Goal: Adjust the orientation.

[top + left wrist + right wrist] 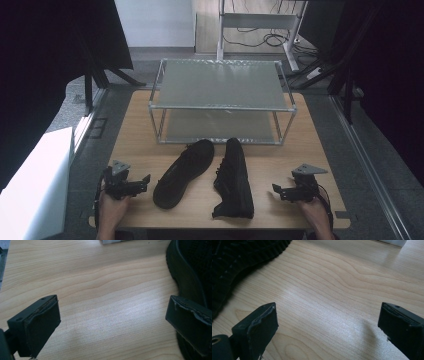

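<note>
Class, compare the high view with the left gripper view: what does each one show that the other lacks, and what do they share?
High view alone: the two-tier metal rack at the back of the table, the right shoe lying on its side, and the right gripper, open. Left gripper view alone: the grain of the wood close up and the worn pads of the left gripper, open on nothing. Both: the wooden table and the left shoe.

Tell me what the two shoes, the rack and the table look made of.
Left shoe and right shoe: black matte fabric, likely knit mesh; ribbed sole suggests rubber. Rack: pale metal tubes, frosted grey shelves, perhaps plastic or glass. Table: light wood grain, probably smooth laminate with soft sheen.
</note>
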